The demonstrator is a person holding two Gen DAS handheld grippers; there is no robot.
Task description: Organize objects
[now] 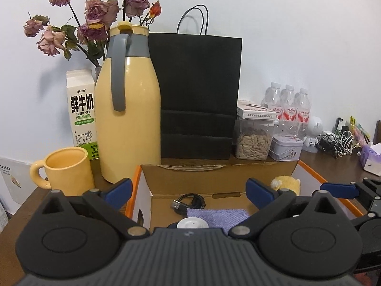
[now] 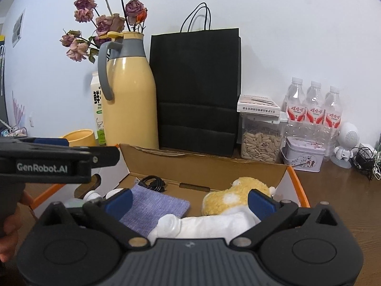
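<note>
over the cardboard box [image 2: 207, 166] | left gripper [image 1: 189, 191] released, empty | right gripper [image 2: 189, 199] released, empty | plush toy [image 2: 234, 194], purple cloth [image 2: 154, 205], cable [image 2: 153, 182] already inside box, likely gathered there for tidying

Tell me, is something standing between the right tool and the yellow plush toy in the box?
Nothing visible blocks it. The right tool is open above the cardboard box, and the yellow plush toy lies just ahead, resting against a white cloth.
</note>
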